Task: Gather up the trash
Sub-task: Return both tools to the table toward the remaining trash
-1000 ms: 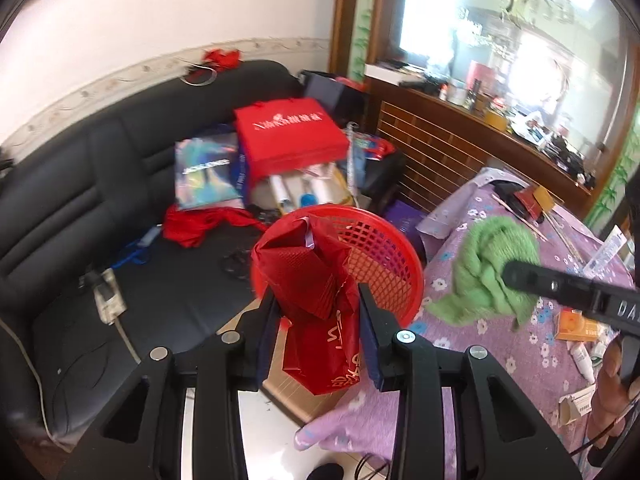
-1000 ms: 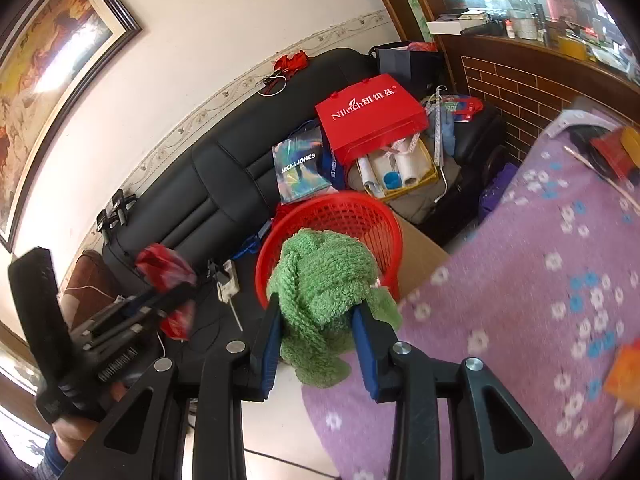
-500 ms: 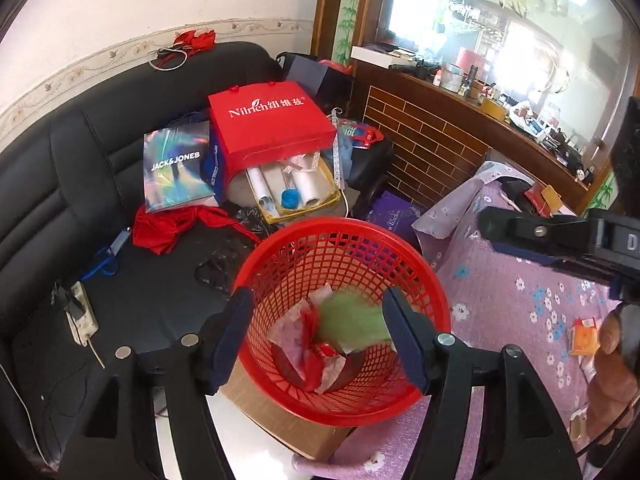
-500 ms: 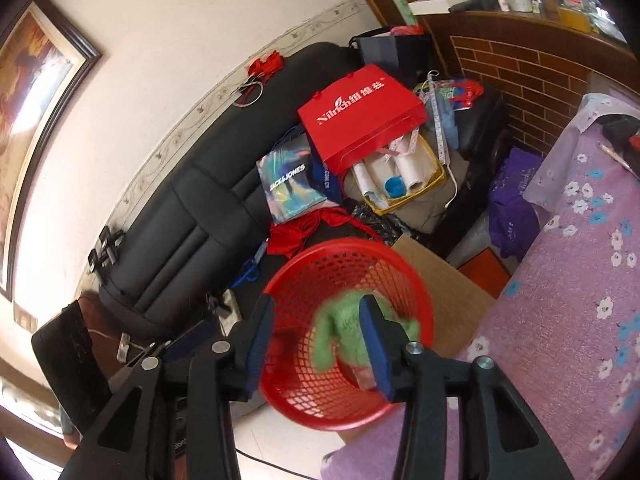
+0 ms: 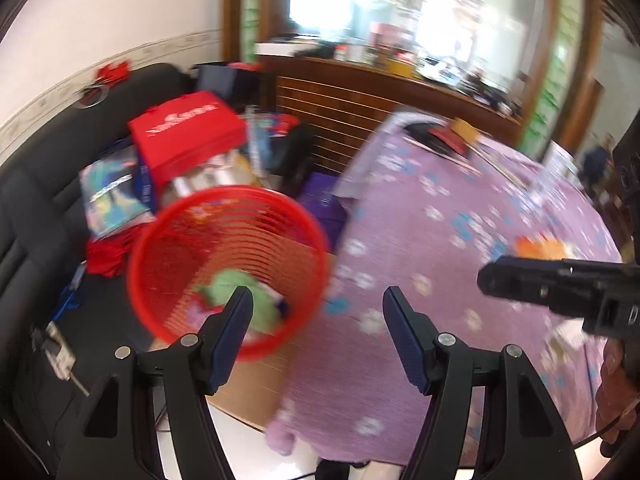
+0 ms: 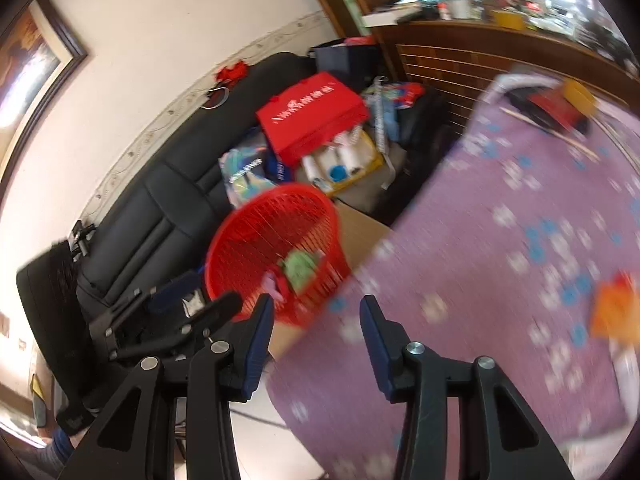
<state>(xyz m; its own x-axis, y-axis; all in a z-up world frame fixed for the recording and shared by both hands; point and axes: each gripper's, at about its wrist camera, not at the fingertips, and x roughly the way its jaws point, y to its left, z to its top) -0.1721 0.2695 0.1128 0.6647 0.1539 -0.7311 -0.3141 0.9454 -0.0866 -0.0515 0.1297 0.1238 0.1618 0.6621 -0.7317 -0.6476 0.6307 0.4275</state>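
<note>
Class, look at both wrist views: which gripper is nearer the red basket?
Left. The left gripper has one finger overlapping the red basket; the right gripper sits further over the purple table.

White lettering on the red bag (image 6: 316, 114), beyond the open grippers, is motion-blurred; no text legible in either view.

Both views are brightly lit by daylight from a blown-out window (image 5: 384, 12) at the top. Heavy motion blur is smeared across the purple tablecloth (image 6: 500, 280) and the red basket (image 5: 228, 264). Straight lines are bent by fisheye distortion, and the corners are blacked out.
</note>
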